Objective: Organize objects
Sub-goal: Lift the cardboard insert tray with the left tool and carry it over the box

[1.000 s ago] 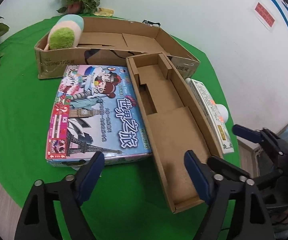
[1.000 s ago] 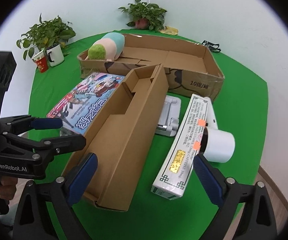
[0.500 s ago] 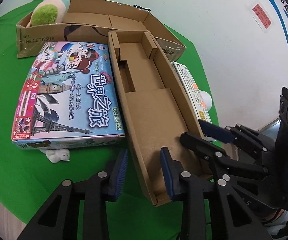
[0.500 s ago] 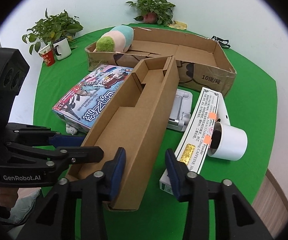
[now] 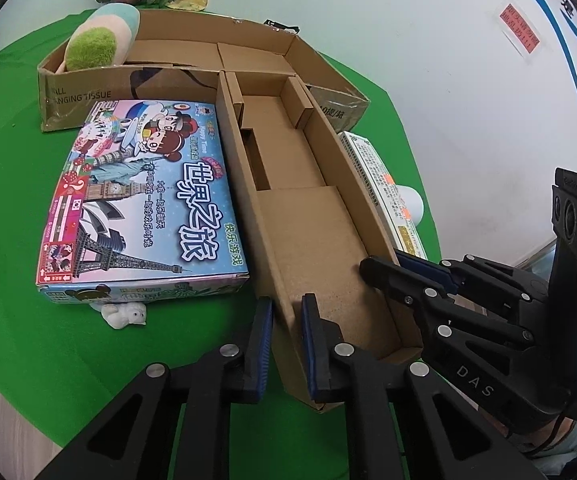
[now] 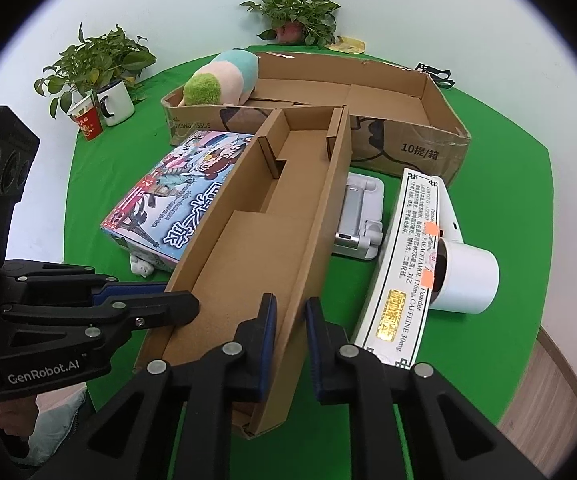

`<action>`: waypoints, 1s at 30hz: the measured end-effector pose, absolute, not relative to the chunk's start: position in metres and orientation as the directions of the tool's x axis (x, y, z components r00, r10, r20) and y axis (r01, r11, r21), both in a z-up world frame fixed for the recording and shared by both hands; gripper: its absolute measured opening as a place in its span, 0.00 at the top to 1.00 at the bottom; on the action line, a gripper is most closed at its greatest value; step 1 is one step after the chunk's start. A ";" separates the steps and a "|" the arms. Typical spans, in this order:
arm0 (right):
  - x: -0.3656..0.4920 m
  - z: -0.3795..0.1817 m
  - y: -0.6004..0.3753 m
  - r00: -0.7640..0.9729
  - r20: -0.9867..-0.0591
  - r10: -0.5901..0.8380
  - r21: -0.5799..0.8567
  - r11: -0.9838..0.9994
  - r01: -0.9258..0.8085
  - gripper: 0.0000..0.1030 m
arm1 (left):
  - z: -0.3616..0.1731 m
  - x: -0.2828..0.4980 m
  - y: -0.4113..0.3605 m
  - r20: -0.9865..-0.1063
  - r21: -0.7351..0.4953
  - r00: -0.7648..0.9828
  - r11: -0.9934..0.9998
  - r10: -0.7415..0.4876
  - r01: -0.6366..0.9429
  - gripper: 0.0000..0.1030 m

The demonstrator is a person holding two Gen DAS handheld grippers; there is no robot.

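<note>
2 grippers pinch 1 long cardboard tray [image 5: 312, 240] on the green table [image 5: 16, 208]: left gripper [image 5: 286, 344] clamps its left wall beside the board game box [image 5: 144, 200], right gripper [image 6: 290, 344] its right wall near the medicine box [image 6: 408, 260].

Green-covered table [image 6: 500, 152]: loaded with large carton [image 6: 416, 136], game box [image 5: 140, 200], narrow tray [image 5: 308, 236], medicine box [image 6: 408, 256], two plants.

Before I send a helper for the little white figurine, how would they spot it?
Start at the colourful flat board-game box on the green tablecloth. At its near edge, partly tucked underneath, lies the small white animal figurine: the only tiny, rounded, glossy piece among boxes.
</note>
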State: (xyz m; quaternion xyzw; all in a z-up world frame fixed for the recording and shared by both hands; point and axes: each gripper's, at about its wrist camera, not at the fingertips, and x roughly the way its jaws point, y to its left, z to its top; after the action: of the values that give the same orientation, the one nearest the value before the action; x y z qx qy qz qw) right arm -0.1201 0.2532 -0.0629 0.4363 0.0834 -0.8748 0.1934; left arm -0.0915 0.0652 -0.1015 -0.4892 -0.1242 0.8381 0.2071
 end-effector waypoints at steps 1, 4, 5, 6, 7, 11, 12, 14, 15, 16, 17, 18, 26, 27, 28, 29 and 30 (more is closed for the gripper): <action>-0.120 -0.062 0.254 -0.546 -0.793 -0.272 0.031 -0.912 0.408 0.87 | -0.099 -0.091 0.065 -0.766 -0.408 -0.441 -0.884 0.468 -0.230 0.89; -0.116 -0.054 0.257 -0.574 -0.770 -0.280 0.034 -0.915 0.401 0.87 | -0.088 -0.088 0.068 -0.757 -0.382 -0.469 -0.890 0.456 -0.248 0.89; -0.116 -0.052 0.257 -0.583 -0.763 -0.280 0.032 -0.916 0.399 0.87 | -0.084 -0.087 0.070 -0.754 -0.373 -0.478 -0.893 0.450 -0.252 0.89; -0.115 -0.049 0.258 -0.591 -0.756 -0.282 0.032 -0.918 0.396 0.88 | -0.080 -0.086 0.070 -0.751 -0.366 -0.486 -0.894 0.447 -0.257 0.89; -0.114 -0.046 0.259 -0.600 -0.748 -0.283 0.032 -0.919 0.393 0.88 | -0.076 -0.086 0.071 -0.746 -0.360 -0.496 -0.896 0.444 -0.260 0.89; -0.110 -0.036 0.260 -0.636 -0.719 -0.281 0.022 -0.924 0.382 0.88 | -0.061 -0.086 0.072 -0.731 -0.337 -0.530 -0.903 0.430 -0.268 0.89; -0.110 -0.033 0.259 -0.645 -0.711 -0.280 0.021 -0.925 0.379 0.88 | -0.061 -0.082 0.076 -0.729 -0.327 -0.538 -0.906 0.424 -0.270 0.89; -0.112 -0.028 0.258 -0.656 -0.701 -0.281 0.022 -0.927 0.374 0.88 | -0.054 -0.081 0.081 -0.720 -0.302 -0.564 -0.914 0.405 -0.271 0.90; -0.114 -0.025 0.256 -0.660 -0.696 -0.283 0.025 -0.928 0.371 0.88 | -0.048 -0.082 0.080 -0.710 -0.294 -0.580 -0.916 0.400 -0.272 0.90; -0.115 -0.021 0.255 -0.670 -0.686 -0.283 0.022 -0.929 0.369 0.88 | -0.045 -0.079 0.078 -0.703 -0.288 -0.591 -0.918 0.396 -0.274 0.90; -0.117 -0.017 0.255 -0.677 -0.679 -0.284 0.020 -0.929 0.369 0.88 | -0.040 -0.073 0.075 -0.696 -0.280 -0.602 -0.919 0.393 -0.276 0.90; -0.119 -0.013 0.254 -0.684 -0.671 -0.286 0.021 -0.930 0.368 0.89 | -0.035 -0.076 0.073 -0.688 -0.272 -0.614 -0.922 0.388 -0.277 0.90; -0.142 0.016 0.245 -0.733 -0.608 -0.305 0.034 -0.932 0.361 0.89 | 0.024 -0.097 0.071 -0.613 -0.197 -0.705 -0.933 0.357 -0.300 0.90; -0.145 0.019 0.245 -0.738 -0.602 -0.306 0.035 -0.933 0.358 0.89 | 0.029 -0.099 0.071 -0.604 -0.185 -0.716 -0.935 0.350 -0.301 0.90; -0.148 0.022 0.243 -0.742 -0.596 -0.307 0.036 -0.933 0.357 0.89 | 0.033 -0.103 0.072 -0.597 -0.169 -0.726 -0.938 0.341 -0.302 0.90; -0.151 0.025 0.242 -0.746 -0.591 -0.307 0.032 -0.933 0.359 0.89 | 0.036 -0.107 0.072 -0.591 -0.159 -0.733 -0.940 0.335 -0.302 0.90; -0.155 0.028 0.241 -0.750 -0.586 -0.308 0.029 -0.932 0.360 0.89 | 0.038 -0.111 0.071 -0.588 -0.154 -0.737 -0.941 0.333 -0.302 0.90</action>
State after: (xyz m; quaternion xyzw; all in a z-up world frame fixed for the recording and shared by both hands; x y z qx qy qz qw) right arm -0.1552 0.2407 0.0277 0.3053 0.0430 -0.9343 0.1788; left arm -0.1109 0.0712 0.0380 -0.3199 -0.0240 0.9317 0.1706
